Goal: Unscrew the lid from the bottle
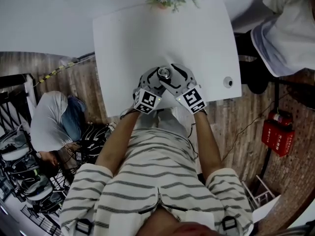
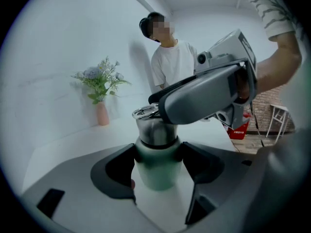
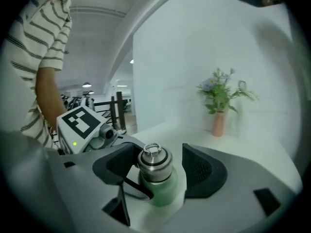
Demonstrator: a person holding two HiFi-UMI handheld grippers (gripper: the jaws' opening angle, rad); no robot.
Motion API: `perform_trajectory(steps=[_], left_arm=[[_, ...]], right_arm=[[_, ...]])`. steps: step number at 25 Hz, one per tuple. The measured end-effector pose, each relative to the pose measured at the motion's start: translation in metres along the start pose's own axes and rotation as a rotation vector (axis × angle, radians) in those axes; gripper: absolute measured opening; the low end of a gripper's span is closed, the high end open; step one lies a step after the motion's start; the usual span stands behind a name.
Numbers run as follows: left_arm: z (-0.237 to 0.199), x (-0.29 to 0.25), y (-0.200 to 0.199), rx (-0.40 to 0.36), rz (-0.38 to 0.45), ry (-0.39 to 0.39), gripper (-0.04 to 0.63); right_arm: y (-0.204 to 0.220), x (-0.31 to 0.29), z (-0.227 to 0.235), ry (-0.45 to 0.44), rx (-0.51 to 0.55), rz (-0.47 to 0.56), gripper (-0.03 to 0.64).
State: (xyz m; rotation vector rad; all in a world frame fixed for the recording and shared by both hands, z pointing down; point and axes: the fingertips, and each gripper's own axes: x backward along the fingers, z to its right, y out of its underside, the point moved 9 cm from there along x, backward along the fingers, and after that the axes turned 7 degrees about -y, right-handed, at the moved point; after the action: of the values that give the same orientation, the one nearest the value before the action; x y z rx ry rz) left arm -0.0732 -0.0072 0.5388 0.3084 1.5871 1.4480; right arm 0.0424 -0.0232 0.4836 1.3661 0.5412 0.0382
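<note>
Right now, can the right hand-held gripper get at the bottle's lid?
Probably yes: the lid sits between the open jaws of the right hand-held gripper with nothing blocking it, while the left hand-held gripper clamps the bottle.

**Left gripper view: bottle in grip**

Left tongs (image 2: 158,168): dark pads pressed on both sides of green bottle (image 2: 156,174), upright on white table (image 2: 73,144). Steel lid (image 2: 151,129) on. Right tongs (image 2: 163,106) reach in from right, over lid. Far left: pink vase (image 2: 101,114) with flowers. Far: person (image 2: 172,62), white shirt.

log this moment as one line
left tool: shut on bottle body | right tool: open around lid | lid: on bottle | bottle: upright on table
</note>
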Motion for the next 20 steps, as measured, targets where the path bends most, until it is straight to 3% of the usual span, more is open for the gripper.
perform_trajectory(steps=[4,11,15,20], left_arm=[[0.000,-0.001,-0.002,-0.006,0.005,0.002,0.307],[0.001,0.001,-0.002,0.000,0.000,0.001,0.307],[0.001,0.001,-0.003,-0.005,0.004,0.005,0.307],[0.000,0.000,-0.002,-0.002,0.005,0.004,0.307]], right_arm=[[0.009,-0.005,-0.013,0.135,-0.111,0.050,0.305],[0.014,-0.015,-0.021,0.250,-0.112,0.007,0.239],[0.015,-0.013,-0.019,0.258,-0.104,-0.001,0.252],[0.016,-0.010,-0.016,0.192,-0.076,-0.006,0.242]])
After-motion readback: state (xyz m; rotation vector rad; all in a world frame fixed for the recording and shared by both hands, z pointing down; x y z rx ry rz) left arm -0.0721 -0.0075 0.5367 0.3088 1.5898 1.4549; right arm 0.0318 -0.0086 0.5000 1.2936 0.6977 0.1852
